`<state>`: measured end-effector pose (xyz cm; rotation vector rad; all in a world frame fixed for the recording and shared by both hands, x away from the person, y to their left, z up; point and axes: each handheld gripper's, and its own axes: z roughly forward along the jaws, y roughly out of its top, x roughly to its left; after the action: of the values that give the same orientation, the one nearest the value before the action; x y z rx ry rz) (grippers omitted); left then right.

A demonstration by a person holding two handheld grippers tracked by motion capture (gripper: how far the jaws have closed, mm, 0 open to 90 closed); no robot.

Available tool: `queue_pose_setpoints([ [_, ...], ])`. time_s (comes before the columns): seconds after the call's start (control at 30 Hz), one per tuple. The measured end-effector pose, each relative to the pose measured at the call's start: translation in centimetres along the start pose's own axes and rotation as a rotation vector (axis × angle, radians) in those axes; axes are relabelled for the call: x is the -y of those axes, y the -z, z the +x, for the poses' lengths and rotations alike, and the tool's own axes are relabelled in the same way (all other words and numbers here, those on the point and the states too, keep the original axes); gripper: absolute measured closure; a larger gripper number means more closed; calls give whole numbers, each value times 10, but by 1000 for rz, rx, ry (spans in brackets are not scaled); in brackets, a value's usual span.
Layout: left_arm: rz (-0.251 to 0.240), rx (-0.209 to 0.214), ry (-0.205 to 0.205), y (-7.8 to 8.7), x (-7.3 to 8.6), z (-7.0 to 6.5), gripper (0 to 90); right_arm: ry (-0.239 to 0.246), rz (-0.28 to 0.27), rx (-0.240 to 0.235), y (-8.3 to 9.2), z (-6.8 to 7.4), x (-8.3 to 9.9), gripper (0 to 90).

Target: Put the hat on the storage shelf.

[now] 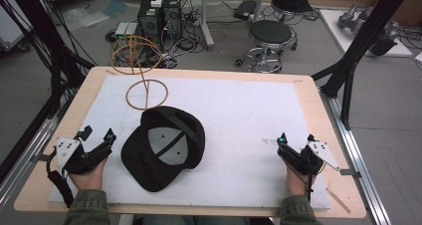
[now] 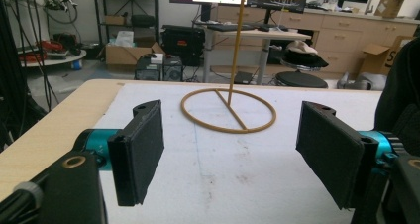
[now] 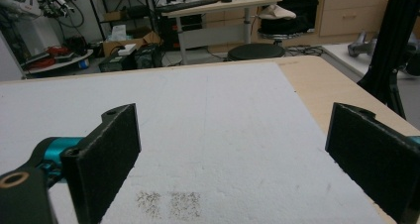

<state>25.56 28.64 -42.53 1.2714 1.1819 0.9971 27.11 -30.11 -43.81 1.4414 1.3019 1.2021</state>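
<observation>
Near the table's (image 1: 318, 93) front edge, left of centre, the black cap (image 1: 163, 148) lies upside down, just right of the wide-open, empty left gripper (image 1: 97, 136); the right gripper (image 1: 296, 138), equally wide, sits well apart.

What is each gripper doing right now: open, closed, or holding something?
Left gripper: open, nothing between its fingers, beside the black cap.
Right gripper: open, nothing between its fingers, over the white mat.
</observation>
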Motion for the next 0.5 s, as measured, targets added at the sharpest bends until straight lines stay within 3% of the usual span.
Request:
queue_pose_setpoints([
  [0.5, -30, 41, -3, -2, -9, -9, 251, 5, 1, -5, -1, 0, 0, 57],
])
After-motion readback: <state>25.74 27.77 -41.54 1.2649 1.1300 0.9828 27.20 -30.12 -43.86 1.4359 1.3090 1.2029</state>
